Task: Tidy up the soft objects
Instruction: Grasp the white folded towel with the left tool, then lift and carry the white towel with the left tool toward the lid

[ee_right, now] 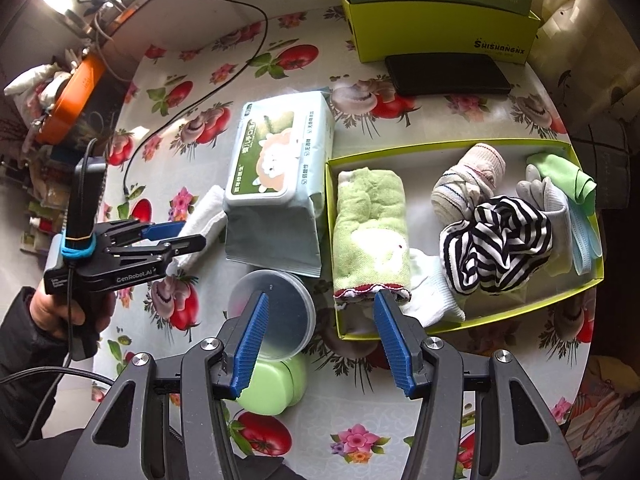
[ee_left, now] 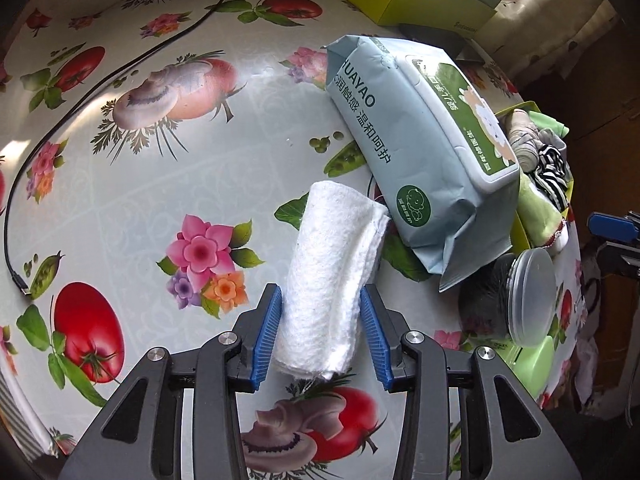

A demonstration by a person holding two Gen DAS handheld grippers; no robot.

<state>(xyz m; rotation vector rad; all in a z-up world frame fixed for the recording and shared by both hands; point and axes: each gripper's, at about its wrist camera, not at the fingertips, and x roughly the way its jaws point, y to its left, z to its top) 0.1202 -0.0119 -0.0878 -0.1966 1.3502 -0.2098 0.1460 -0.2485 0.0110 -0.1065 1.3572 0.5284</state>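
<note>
Left wrist view: left tool [ee_left: 320, 334] points down at white rolled towel [ee_left: 332, 280] lying on the surface [ee_left: 120, 200], jaws spread wide and straddling the roll's near end, blue pads just beside both flanks, can't confirm they press, reads as not gripping. Wipes pack [ee_left: 416, 152] lies ahead-right of this tool, far end of the roll tucked close by its lower corner; dark jar with clear lid [ee_left: 516, 300] to the right of the tool. Right wrist view: right tool [ee_right: 320, 344] half-spread, nothing between the pads, hanging over the near-left corner of the yellow-green tray [ee_right: 460, 145]; ahead of it in the tray green towel [ee_right: 372, 236], white sock [ee_right: 434, 292], striped cloth [ee_right: 496, 240], rolled socks [ee_right: 468, 184], mask and gloves at far right. Step in hand, my read: pick of the last loose soft item, the white roll; it's outside the tray with the pack in between. Next move probably calls for closing on the roll, lifting clear of the pack and jar, carrying right to the tray. Free room in the tray looks like the near strip around the white sock and the gap ahead of the green towel. Edges: the surface rim curves behind the left tool, the tray wall needs clearing, cable [ee_left: 100, 80] well off to the left, not in the way
</note>
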